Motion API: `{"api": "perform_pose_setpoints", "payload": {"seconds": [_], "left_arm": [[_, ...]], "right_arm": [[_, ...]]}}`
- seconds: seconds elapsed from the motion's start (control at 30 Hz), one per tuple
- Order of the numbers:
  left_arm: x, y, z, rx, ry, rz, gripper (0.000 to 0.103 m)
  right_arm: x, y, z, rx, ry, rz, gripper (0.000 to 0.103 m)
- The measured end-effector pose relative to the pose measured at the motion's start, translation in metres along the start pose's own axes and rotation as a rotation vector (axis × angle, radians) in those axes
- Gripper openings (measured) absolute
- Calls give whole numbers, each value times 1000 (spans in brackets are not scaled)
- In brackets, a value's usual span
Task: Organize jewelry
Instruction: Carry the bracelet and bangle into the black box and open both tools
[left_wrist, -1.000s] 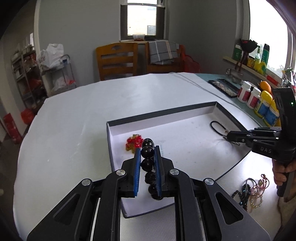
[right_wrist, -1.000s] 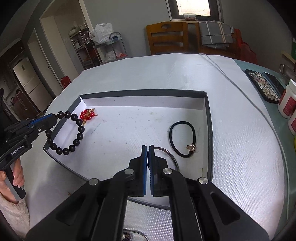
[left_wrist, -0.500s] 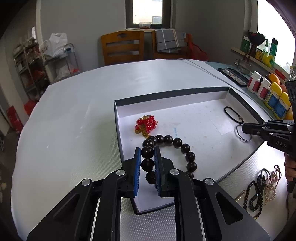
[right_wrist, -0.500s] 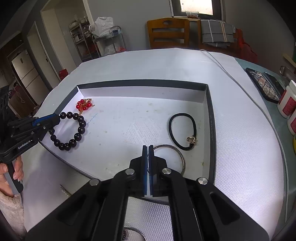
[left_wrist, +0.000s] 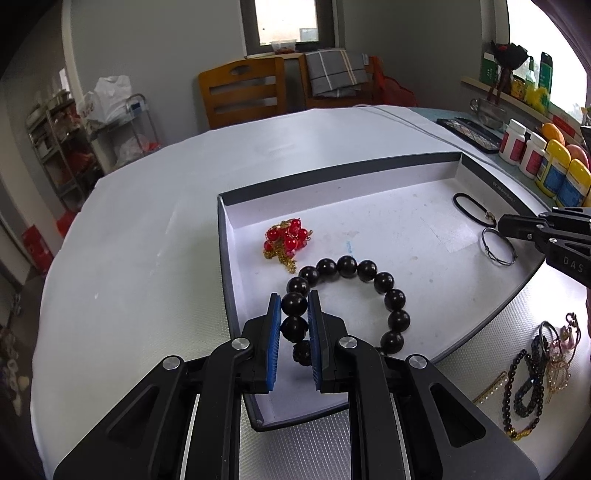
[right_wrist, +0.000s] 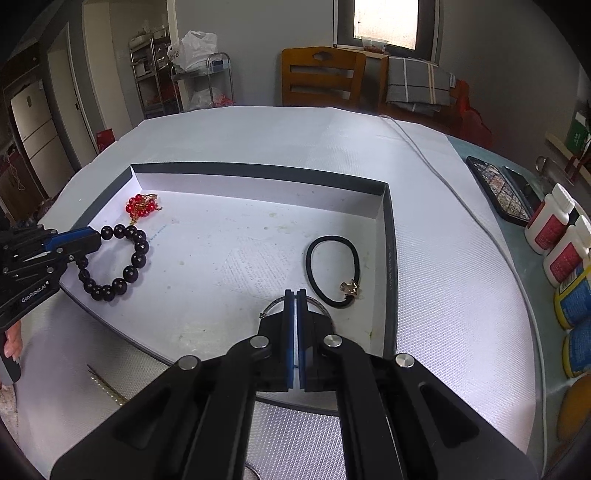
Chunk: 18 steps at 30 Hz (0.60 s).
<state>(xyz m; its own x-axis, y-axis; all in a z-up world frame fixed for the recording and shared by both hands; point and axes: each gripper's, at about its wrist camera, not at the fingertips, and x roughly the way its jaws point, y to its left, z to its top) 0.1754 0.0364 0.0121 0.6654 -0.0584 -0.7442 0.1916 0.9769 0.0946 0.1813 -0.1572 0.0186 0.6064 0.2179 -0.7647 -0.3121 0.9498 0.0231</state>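
Black bead bracelet (left_wrist: 354, 291) — glossy round beads, pinched by left tool (left_wrist: 294, 317).

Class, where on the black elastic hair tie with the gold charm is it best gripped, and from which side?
Grip the plain cord of the black elastic hair tie with the gold charm opposite that charm, coming from above. It lies flat on the floor of the shallow grey-rimmed white tray, so a claw can probably straddle the thin cord, one finger inside the loop.

Black bead bracelet (left_wrist: 347, 291) flat in tray (left_wrist: 332, 177), lower centre. Red bead cluster with gold chain (left_wrist: 286, 240) just above. Black hair tie (left_wrist: 474, 208), thin metal bangle (left_wrist: 498, 245) at right. Loose jewelry pile (left_wrist: 535, 373) lower right, outside tray.
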Motion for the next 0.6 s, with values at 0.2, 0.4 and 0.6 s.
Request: {"api": "perform_pose_setpoints", "payload": {"seconds": [0.2, 0.4, 0.6], "left_arm": [[3, -3, 0, 17, -1, -7, 15], [2, -4, 0, 18, -7, -12, 17], [-4, -4, 1, 21, -37, -9, 42]], "right_arm": [[3, 2, -1, -15, 1, -19, 1], [3, 1, -1, 10, -1, 18, 1], [-1, -2, 1, 32, -24, 27, 7]]}}
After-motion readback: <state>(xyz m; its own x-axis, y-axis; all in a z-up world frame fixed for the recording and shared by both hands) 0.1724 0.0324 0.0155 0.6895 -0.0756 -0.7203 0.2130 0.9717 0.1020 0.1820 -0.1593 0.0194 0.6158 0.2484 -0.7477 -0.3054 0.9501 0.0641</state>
